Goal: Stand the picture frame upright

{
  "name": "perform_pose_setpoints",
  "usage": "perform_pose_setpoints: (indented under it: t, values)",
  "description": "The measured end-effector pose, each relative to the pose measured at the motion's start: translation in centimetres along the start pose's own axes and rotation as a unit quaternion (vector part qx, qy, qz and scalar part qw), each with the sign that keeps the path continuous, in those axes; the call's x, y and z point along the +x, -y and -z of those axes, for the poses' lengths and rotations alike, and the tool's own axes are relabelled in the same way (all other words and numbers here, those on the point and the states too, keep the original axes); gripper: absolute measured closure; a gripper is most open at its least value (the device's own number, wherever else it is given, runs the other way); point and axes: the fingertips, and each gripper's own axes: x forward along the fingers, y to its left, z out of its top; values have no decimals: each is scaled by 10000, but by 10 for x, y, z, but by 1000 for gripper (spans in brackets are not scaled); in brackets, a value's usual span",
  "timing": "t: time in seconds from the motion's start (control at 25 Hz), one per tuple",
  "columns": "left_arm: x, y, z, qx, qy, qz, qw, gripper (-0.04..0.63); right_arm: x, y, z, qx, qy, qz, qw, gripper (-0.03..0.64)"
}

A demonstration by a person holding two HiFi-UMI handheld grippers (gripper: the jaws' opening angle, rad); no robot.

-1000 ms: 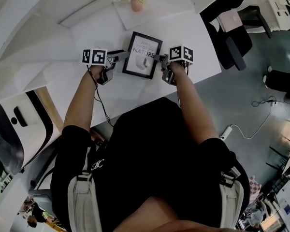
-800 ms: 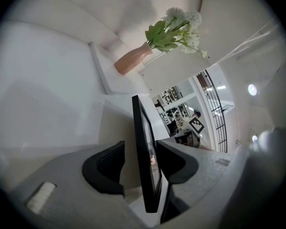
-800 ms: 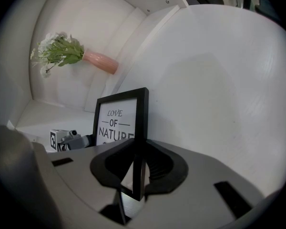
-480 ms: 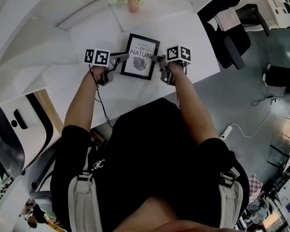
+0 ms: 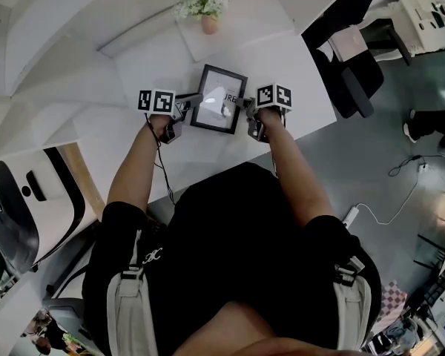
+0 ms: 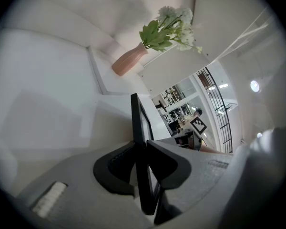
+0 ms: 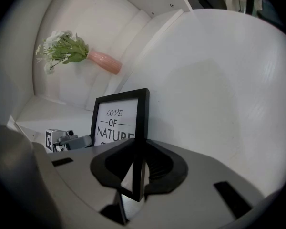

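head view has the picture frame (image 5: 219, 99) just above the middle of the frame, over the white table (image 5: 282, 58) and a little below the pink vase of flowers (image 5: 208, 24). glare covers most of its glass. the left gripper (image 5: 195, 99) is at its left edge and the right gripper (image 5: 242, 104) at its right edge. left gripper view shows the frame edge-on between the jaws, which have just been closing and now press on its black border from both sides. right gripper view shows that gripper's jaws likewise clamped on the border, with the frame raised near upright and the print "love of nature" readable. whether its lower edge touches the table cannot be told.
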Motion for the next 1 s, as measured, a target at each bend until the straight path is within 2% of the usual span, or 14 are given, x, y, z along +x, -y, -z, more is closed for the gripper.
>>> perform_pose_setpoints:
  t: [0.12, 0.28, 0.4, 0.52, 0.6, 0.68, 0.72, 0.8, 0.88, 1.0]
  values:
    - [-5, 9, -1, 234, 76, -13, 9997, 512, -9, -8, -3, -268, 192, 47, 9994, 543]
    - [-17, 31, -10, 767, 295, -51, 9966, 512, -32, -28, -16, -870, 621, 136, 9942, 545]
    - [-26, 48, -17, 1170, 481, -186, 9918, 512, -53, -47, -27, -1405, 1008, 244, 9846, 545]
    - [-35, 63, -22, 1645, 645, -409, 9834, 511, -74, -65, -35, -1974, 1433, 383, 9690, 545]
    - [-42, 74, -28, 1968, 815, -535, 9756, 511, -89, -79, -41, -2412, 1793, 476, 9526, 545]
    - [-49, 85, -37, 2323, 1081, -699, 9641, 511, -104, -95, -47, -2862, 2240, 528, 9301, 545]
    - [-54, 92, -42, 2538, 1262, -819, 9555, 509, -112, -104, -50, -3080, 2505, 546, 9162, 545]
    - [-63, 106, -51, 2987, 1667, -1097, 9332, 509, -132, -124, -53, -3510, 3068, 624, 8825, 545]
    - [-73, 122, -56, 3277, 2029, -1261, 9141, 509, -150, -142, -52, -3851, 3491, 689, 8515, 546]
    - [-89, 142, -60, 3512, 2402, -1364, 8946, 509, -170, -164, -50, -4184, 3805, 649, 8221, 546]
